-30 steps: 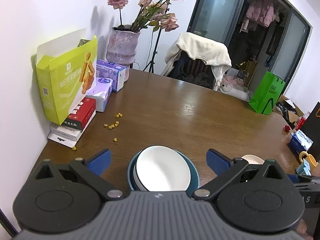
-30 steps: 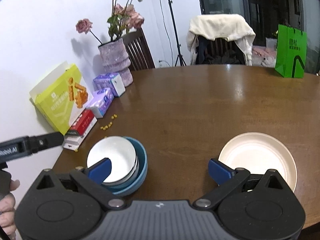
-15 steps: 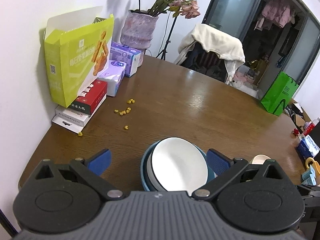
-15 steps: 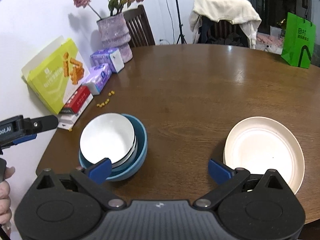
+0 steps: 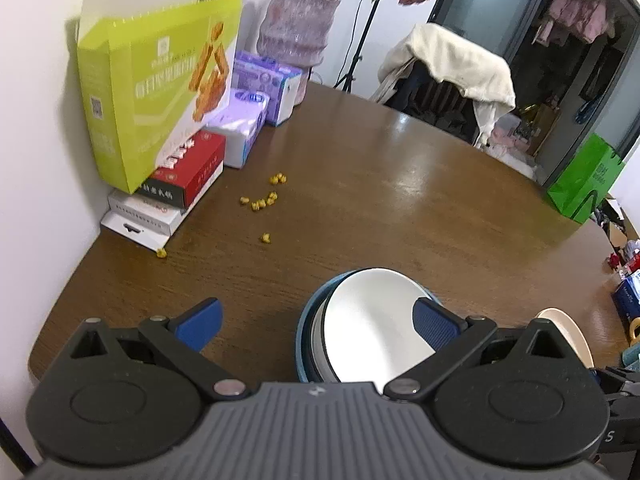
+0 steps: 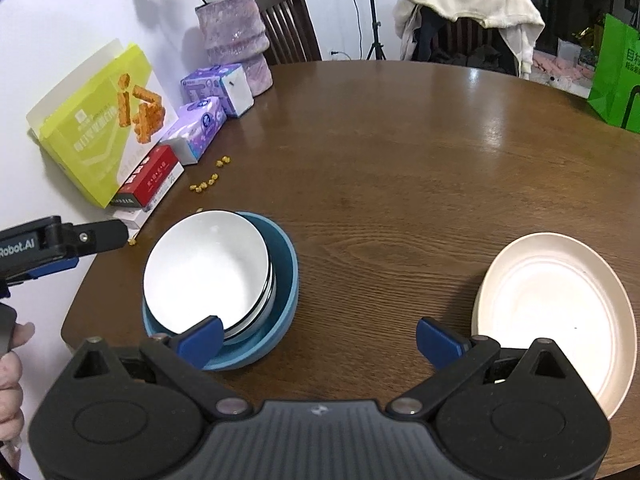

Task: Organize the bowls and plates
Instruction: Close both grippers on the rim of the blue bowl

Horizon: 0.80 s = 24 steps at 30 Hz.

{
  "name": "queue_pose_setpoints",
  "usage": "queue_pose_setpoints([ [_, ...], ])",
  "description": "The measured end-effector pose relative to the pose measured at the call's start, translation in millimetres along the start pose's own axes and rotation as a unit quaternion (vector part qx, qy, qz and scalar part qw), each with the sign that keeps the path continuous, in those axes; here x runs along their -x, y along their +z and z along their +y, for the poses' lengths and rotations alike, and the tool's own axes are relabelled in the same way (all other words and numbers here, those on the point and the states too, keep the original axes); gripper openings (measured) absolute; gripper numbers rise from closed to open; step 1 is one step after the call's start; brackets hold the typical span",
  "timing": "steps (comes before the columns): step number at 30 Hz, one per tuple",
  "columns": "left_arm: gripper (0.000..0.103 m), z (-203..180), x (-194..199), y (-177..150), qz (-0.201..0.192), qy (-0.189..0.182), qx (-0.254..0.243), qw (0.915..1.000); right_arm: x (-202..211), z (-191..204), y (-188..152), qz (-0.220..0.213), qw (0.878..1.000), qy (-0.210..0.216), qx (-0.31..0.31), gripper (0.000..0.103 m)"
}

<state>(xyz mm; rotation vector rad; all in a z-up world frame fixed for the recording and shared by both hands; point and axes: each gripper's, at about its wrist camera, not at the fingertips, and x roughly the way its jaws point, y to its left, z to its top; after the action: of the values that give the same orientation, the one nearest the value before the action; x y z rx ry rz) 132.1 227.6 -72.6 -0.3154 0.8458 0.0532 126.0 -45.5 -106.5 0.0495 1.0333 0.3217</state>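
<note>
A glossy white ceramic bowl [image 6: 206, 268] sits nested, tilted off-centre, inside a wider blue bowl [image 6: 285, 280] near the left edge of the brown wooden bench [image 6: 400, 184]. Well apart to the right lies a cream round plate [image 6: 556, 312], flat and upright.

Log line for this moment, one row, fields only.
left gripper: open, empty | right gripper: open, empty | white bowl: nested in blue bowl | cream plate: apart, on table
</note>
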Motion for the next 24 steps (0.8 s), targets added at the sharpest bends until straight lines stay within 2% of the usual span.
queue_pose_setpoints([
  [9, 0.103, 4, -29, 9, 0.034, 0.005, 0.019, 0.9992, -22, 0, 19, 0.007, 1.000, 0.015, -0.003, 0.103],
  [24, 0.103, 19, -78, 5, 0.099, 0.013, 0.046, 0.9939, -76, 6, 33, 0.058, 0.997, 0.047, -0.015, 0.099],
])
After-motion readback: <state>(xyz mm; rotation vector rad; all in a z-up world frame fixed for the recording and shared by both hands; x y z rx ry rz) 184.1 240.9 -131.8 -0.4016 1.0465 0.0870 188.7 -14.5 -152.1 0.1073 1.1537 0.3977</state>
